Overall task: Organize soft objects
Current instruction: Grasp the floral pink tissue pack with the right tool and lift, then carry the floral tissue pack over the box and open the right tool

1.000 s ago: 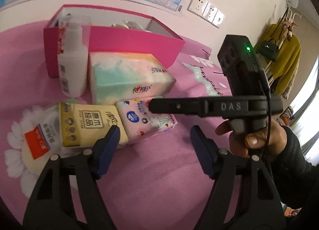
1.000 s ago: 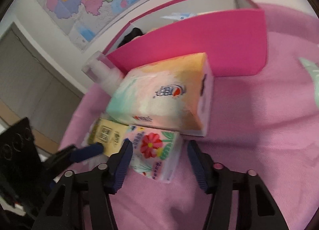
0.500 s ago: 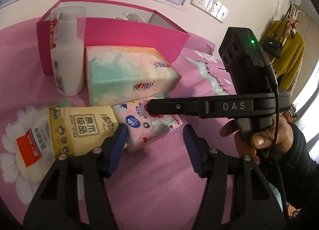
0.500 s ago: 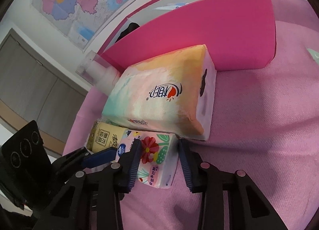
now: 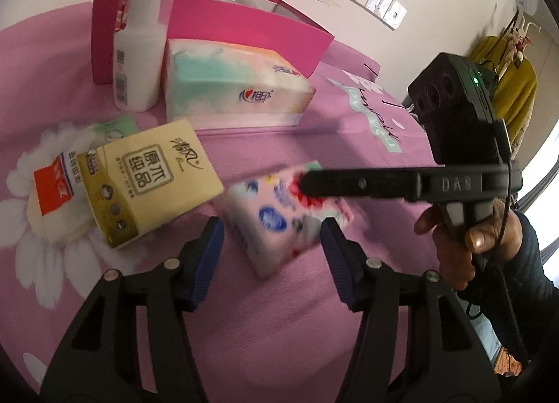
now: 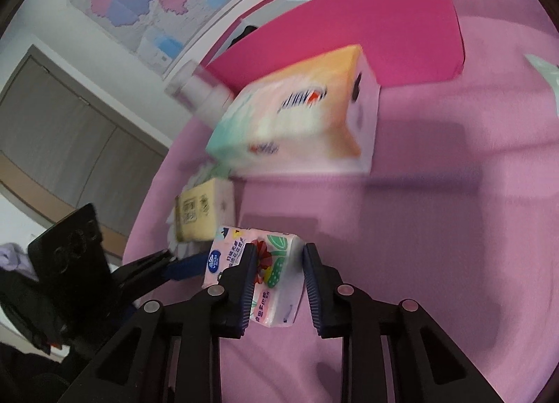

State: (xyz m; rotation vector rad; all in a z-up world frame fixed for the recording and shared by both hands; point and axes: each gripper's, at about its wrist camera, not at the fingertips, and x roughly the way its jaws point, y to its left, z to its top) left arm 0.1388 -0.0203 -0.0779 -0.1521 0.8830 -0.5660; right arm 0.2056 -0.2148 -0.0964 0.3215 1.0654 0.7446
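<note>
pink floral tissue pack (image 6: 269, 273), soft & squarish, clamped in closing right tongs (image 6: 279, 284); left tongs (image 5: 270, 263) gape empty.

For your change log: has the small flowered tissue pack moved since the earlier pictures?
Yes. The flowered tissue pack, gripped by the right tongs, has come away from the large tissue pack, toward the camera.

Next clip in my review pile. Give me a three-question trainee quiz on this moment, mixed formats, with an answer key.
1. True or false: the right gripper is closed on the floral tissue pack.
2. Which item stands upright beside the pink box? A) yellow tissue pack B) white pump bottle C) large pastel tissue pack
3. Fill in: the left gripper holds ____.

Key
1. True; its pads press the pack's sides.
2. B, the white pump bottle.
3. Nothing; its jaws stand open around empty space.
</note>
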